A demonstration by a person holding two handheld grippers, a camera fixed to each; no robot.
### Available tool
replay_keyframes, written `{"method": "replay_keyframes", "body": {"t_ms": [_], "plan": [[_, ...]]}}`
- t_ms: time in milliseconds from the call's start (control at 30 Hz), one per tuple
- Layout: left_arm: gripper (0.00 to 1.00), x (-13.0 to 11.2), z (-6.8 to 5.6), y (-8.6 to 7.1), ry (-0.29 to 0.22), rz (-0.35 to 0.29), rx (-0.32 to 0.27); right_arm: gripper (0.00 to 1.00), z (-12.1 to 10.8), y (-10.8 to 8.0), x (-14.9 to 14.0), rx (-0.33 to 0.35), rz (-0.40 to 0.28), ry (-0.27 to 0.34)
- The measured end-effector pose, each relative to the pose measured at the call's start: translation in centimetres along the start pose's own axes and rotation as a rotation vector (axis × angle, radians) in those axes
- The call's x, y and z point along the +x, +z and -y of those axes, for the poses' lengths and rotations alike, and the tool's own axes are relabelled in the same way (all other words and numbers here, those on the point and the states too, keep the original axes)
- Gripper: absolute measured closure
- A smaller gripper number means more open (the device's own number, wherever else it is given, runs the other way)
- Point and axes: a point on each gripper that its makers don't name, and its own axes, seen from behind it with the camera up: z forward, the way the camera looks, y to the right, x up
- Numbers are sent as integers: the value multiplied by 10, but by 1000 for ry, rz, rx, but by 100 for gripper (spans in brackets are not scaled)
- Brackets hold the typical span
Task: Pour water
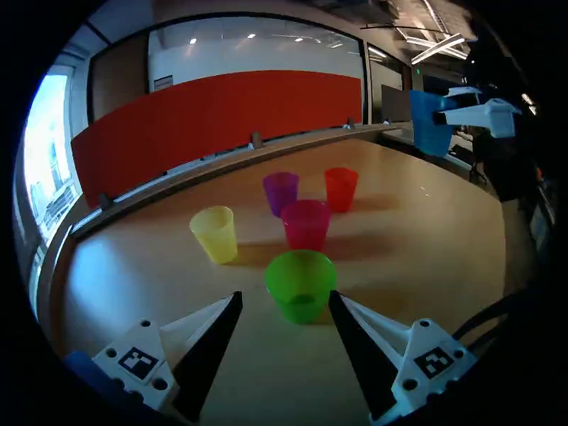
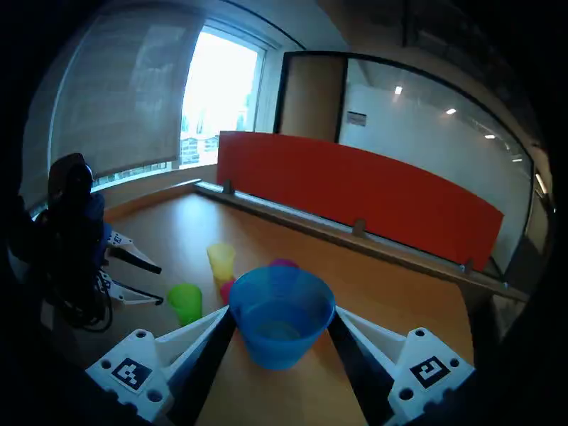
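A green cup stands on the wooden table, just ahead of my left gripper. That gripper is open, one finger on each side of the cup, with a gap on the left. My right gripper is shut on a blue cup, held upright above the table. In the left gripper view the blue cup hangs high at the far right, in the right gripper. In the right gripper view the left gripper reaches toward the green cup.
Behind the green cup stand a pink cup, a yellow cup, a purple cup and a red cup. A red partition runs along the table's far edge. A person's dark sleeve holds the left gripper.
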Motion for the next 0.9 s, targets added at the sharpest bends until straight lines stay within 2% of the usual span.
{"method": "replay_keyframes", "body": {"t_ms": [300,500,900], "plan": [[10,-13,-11,21,16,24,-48,9,-3,-10,-6,-27,18,0],[10,-22,-12,33,30,37,-49,9,-2,-14,-10,-34,28,-7],[10,-23,-10,54,43,26,-55,9,-1,-18,-16,-47,43,-12]]}}
